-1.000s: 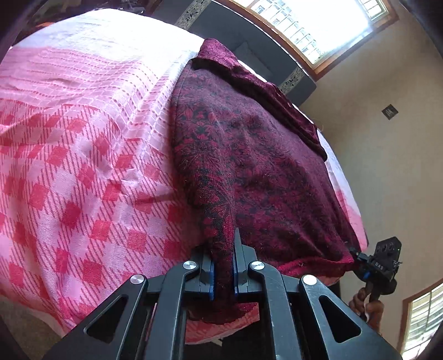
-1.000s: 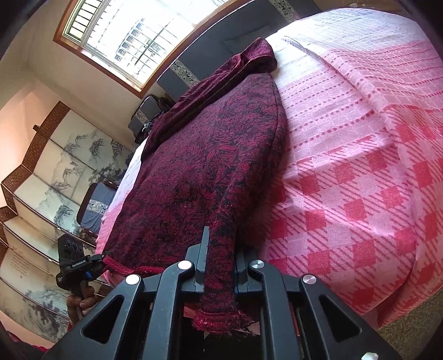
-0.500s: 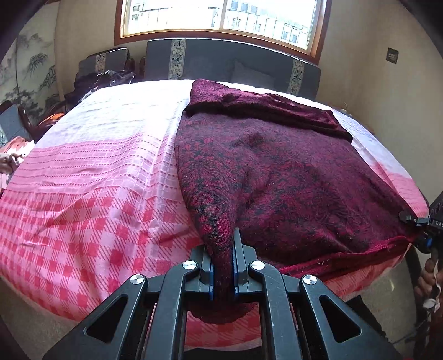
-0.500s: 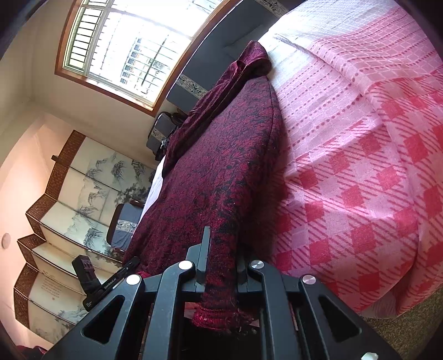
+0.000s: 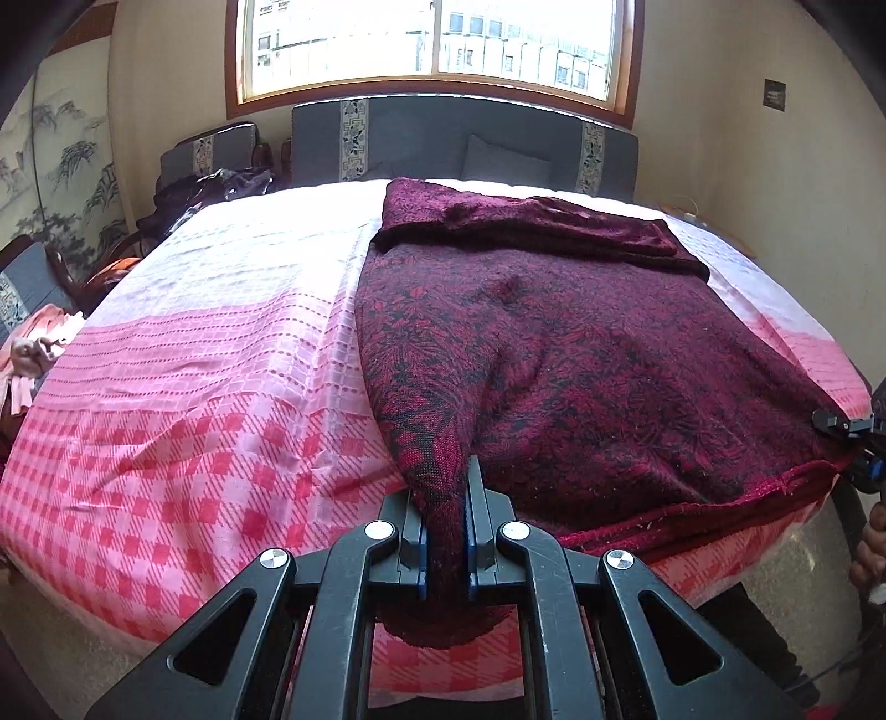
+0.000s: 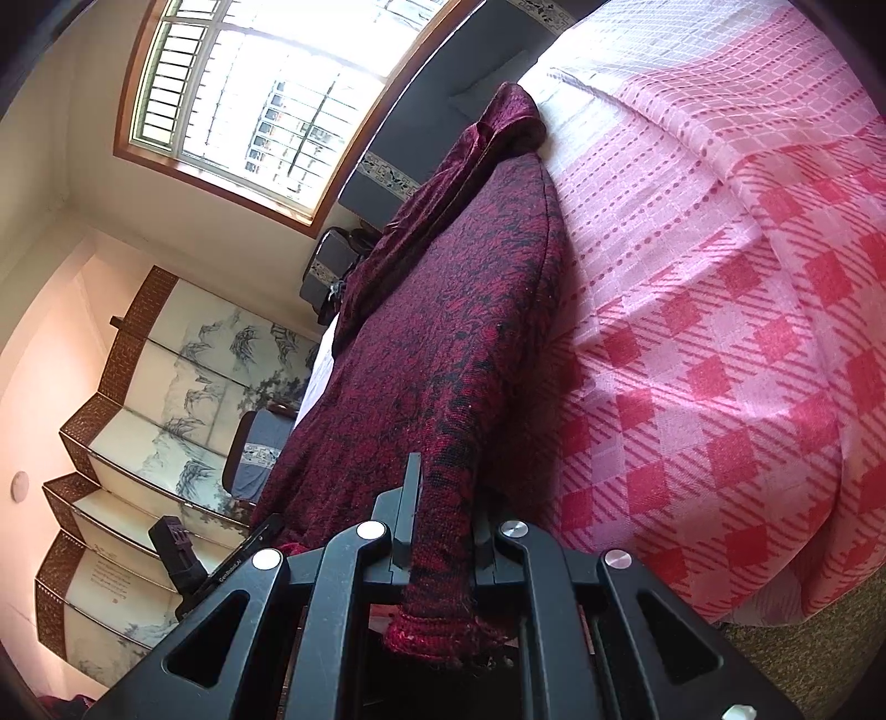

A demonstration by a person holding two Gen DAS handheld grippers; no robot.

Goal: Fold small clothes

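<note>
Since a second ago the left gripper (image 5: 446,531) has rolled level and risen slightly; the right gripper (image 6: 443,531) has barely shifted. Both jaws clenched on near hem corners of the maroon garment (image 5: 554,343), a nubby knit with a red-and-black leaf pattern and a ribbed red hem. The right one also shows at the left view's right edge (image 5: 847,429), a hand (image 5: 872,548) below it. The garment lies spread across the bed (image 5: 194,387), on a pink checked woven bedspread, its far end folded back. Beyond: dark headboard (image 5: 421,138), window (image 5: 432,44), painted folding screen (image 6: 183,376).
</note>
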